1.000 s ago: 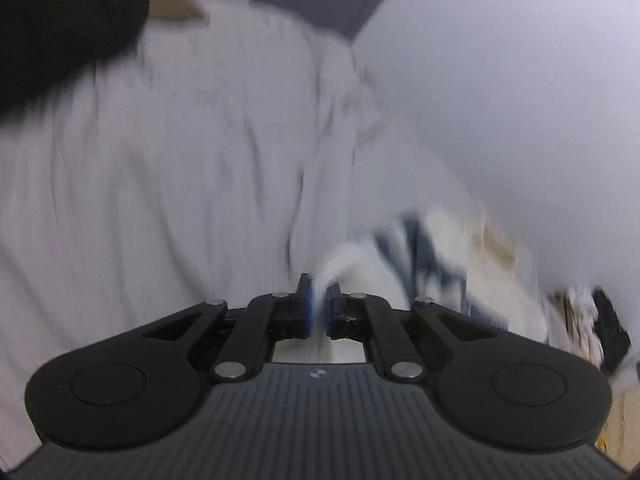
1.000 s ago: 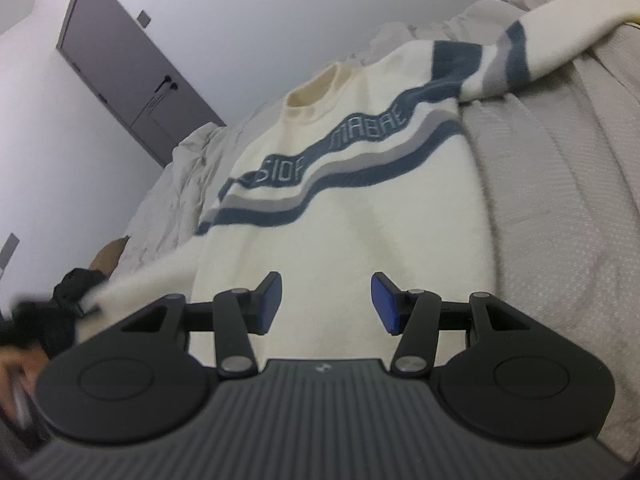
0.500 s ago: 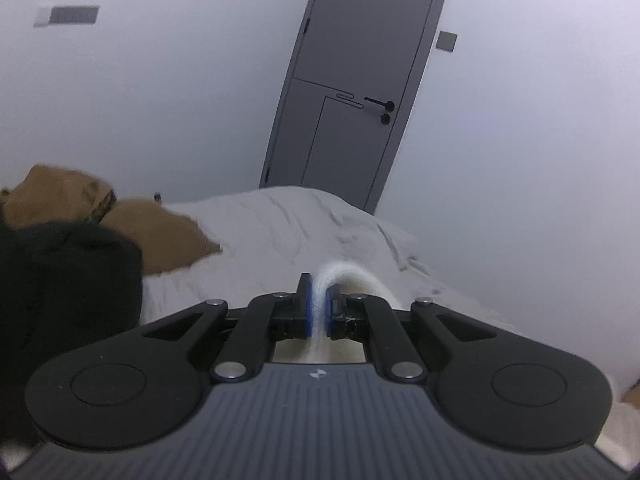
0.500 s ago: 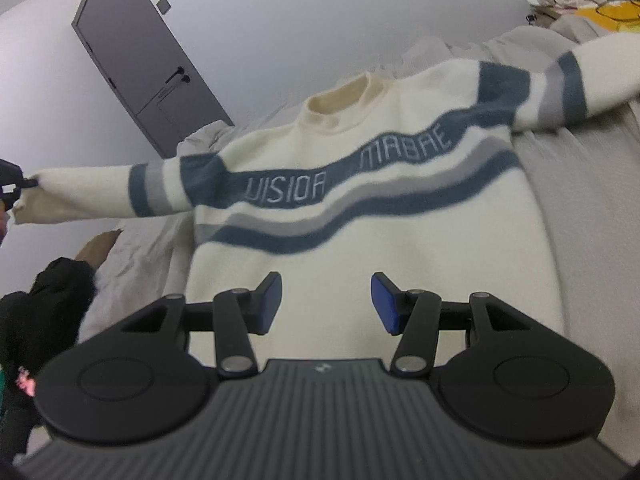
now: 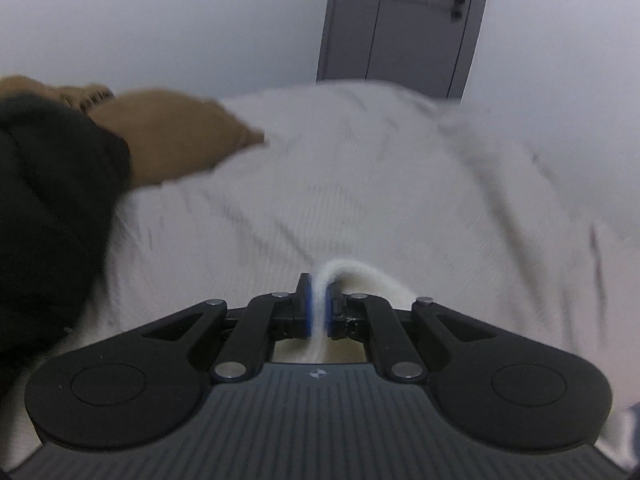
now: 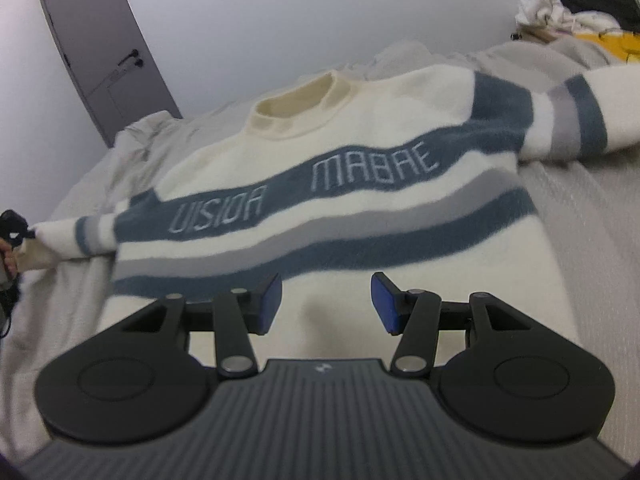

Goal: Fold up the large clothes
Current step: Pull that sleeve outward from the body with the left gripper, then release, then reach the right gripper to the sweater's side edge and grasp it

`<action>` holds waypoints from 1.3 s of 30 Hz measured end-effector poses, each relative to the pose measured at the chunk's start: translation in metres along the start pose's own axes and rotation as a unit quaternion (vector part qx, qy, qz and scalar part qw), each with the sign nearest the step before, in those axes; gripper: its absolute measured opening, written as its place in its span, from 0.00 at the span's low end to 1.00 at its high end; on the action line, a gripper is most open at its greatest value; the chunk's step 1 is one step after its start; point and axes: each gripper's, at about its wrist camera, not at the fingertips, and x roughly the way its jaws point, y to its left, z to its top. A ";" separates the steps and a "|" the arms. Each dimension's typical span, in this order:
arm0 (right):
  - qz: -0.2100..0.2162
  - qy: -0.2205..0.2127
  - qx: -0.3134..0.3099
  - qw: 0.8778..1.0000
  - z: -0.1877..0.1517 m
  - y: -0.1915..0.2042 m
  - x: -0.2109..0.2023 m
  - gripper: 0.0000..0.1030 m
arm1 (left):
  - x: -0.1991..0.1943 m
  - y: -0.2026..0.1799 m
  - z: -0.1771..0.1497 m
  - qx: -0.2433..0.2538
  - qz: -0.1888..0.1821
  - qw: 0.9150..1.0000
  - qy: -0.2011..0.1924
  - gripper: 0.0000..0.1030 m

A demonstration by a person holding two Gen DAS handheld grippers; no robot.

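A cream sweater (image 6: 360, 240) with blue and grey stripes and lettering lies face up on the grey bedspread (image 6: 592, 216), neck toward the far side. Its left sleeve (image 6: 76, 236) is stretched out sideways, the cuff (image 5: 352, 276) pinched in my left gripper (image 5: 319, 304), which is shut on it low over the bed. That gripper (image 6: 16, 236) shows at the far left edge of the right wrist view. The right sleeve (image 6: 580, 120) runs off to the right. My right gripper (image 6: 326, 300) hangs open over the sweater's lower front, nothing between its blue pads.
A black garment (image 5: 48, 208) and a brown cushion (image 5: 172, 140) lie at the left of the bed. A heap of clothes (image 6: 576, 12) sits at the far right. A grey door (image 5: 400, 20) stands beyond the bed in a white wall.
My left gripper has pulled the sleeve out to the left and sunk toward the bed, still gripping the cuff. The right gripper has drifted nearer the sweater's middle, jaws unchanged.
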 end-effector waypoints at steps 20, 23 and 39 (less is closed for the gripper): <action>0.013 -0.009 -0.019 1.000 0.000 0.008 -0.014 0.52 | -0.120 -0.023 -0.028 0.022 -0.069 0.997 0.014 0.51; 0.024 -0.008 -0.019 1.000 -0.003 0.006 -0.027 0.52 | -0.165 -0.031 -0.052 0.019 -0.108 0.994 0.031 0.51; 0.141 0.038 -0.085 0.986 -0.056 0.033 -0.104 0.52 | -0.355 -0.076 -0.251 -0.044 -0.279 0.945 0.163 0.51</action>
